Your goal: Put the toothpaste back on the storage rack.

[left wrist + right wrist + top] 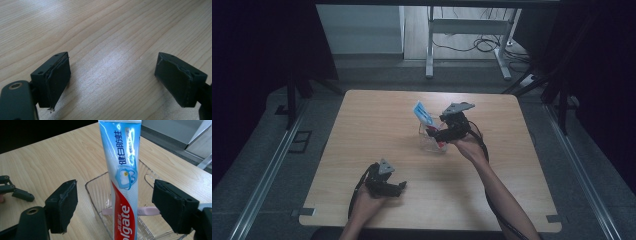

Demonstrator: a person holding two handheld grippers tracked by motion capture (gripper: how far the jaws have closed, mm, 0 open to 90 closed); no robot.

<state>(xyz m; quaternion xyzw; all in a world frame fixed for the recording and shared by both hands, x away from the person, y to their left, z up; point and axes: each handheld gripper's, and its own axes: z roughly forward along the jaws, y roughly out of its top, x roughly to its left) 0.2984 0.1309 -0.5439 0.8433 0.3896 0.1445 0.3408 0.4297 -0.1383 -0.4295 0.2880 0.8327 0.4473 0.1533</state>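
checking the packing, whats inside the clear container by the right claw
A Colgate toothpaste tube stands in the clear container, its top rising above the rim. A pink item lies across the bottom behind it; the tube covers its middle.

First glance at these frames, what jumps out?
The Colgate toothpaste tube stands out first: it is upright in a clear plastic container near the middle of the wooden table, with a pink stick-like item lying behind it in the container. The right hand-held gripper sits open around the tube with its pads clear of it. The left hand-held gripper is open over bare wood at the near edge.
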